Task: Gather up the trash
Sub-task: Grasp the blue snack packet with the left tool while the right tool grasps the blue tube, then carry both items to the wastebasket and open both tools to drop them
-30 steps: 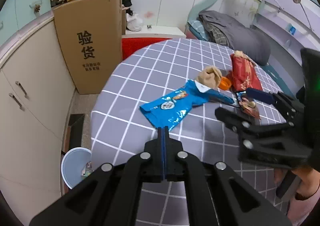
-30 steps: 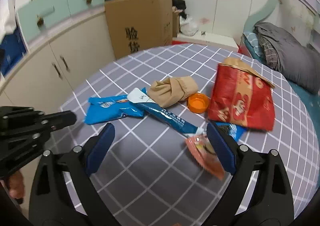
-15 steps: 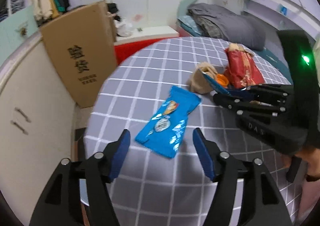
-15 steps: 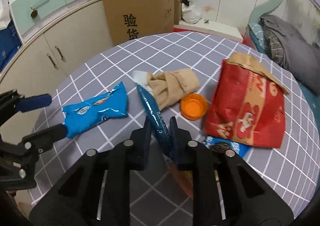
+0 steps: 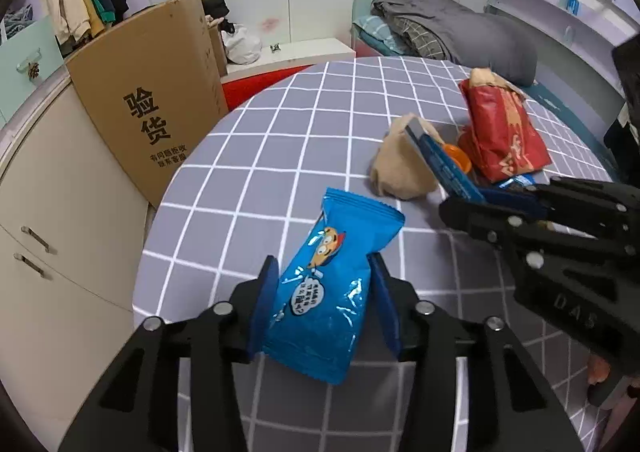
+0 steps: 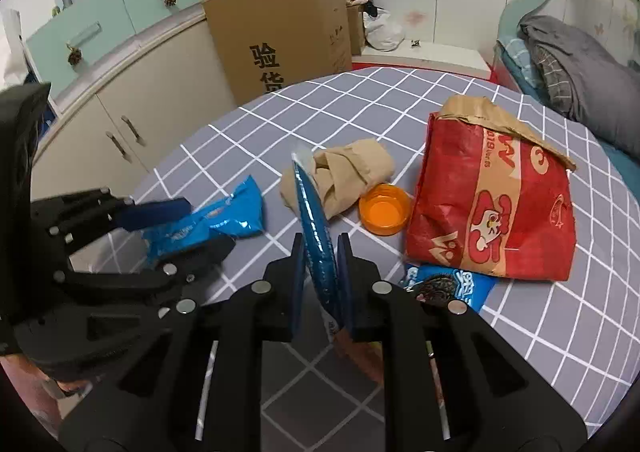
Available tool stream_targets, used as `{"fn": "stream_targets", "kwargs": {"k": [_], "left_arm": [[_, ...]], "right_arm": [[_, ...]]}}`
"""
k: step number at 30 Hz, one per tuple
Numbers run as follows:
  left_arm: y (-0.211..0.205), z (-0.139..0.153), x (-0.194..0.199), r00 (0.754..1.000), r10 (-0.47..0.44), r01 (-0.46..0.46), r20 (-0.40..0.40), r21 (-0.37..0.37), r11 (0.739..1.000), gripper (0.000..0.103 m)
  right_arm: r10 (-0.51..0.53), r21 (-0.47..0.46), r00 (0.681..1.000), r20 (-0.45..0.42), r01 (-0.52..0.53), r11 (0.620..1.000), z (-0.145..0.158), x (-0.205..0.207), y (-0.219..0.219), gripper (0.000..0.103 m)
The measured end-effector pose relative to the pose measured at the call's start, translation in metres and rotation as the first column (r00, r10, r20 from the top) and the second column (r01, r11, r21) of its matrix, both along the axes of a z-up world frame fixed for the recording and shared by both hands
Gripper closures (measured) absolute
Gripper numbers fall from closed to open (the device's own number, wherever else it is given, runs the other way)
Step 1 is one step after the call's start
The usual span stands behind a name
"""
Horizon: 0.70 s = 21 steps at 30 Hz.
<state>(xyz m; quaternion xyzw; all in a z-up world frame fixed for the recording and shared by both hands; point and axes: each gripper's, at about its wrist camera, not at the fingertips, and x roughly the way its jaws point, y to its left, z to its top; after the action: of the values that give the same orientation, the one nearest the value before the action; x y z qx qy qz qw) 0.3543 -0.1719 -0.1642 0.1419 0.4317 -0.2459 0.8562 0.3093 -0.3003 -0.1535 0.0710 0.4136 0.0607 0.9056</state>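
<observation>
Left gripper [image 5: 325,302] pinching blue snack packet [image 5: 325,292] by its sides, long axis pointing away along fingers, raised off bench [image 5: 256,156]. Right gripper [image 6: 321,280] pressed on thin blue wrapper [image 6: 314,224], on edge, long axis pointing forward-up over tan crumpled paper [image 6: 344,172]. Orange cap [image 6: 385,209], red bag [image 6: 492,208] lying on bench.

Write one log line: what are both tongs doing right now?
left tongs: around blue snack bag, closing | right tongs: shut on long blue wrapper, lifted | left on table: red bag, orange cap
</observation>
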Motion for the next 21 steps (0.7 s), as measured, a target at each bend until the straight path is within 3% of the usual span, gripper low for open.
{"fn": "stream_targets", "kwargs": {"k": [8, 21], "left_arm": [[0.033, 0.006, -0.018, 0.996, 0.081, -0.085, -0.038, -0.122, 0.989, 0.06], [0.109, 0.031, -0.042, 0.967, 0.253, -0.251, -0.017, -0.216, 0.944, 0.06]], "right_arm": [[0.017, 0.015, 0.999, 0.036, -0.017, 1.0, 0.013, -0.009, 0.006, 0.087], [0.069, 0.023, 0.994, 0.088, -0.071, 0.997, 0.028, -0.034, 0.051, 0.09]]}}
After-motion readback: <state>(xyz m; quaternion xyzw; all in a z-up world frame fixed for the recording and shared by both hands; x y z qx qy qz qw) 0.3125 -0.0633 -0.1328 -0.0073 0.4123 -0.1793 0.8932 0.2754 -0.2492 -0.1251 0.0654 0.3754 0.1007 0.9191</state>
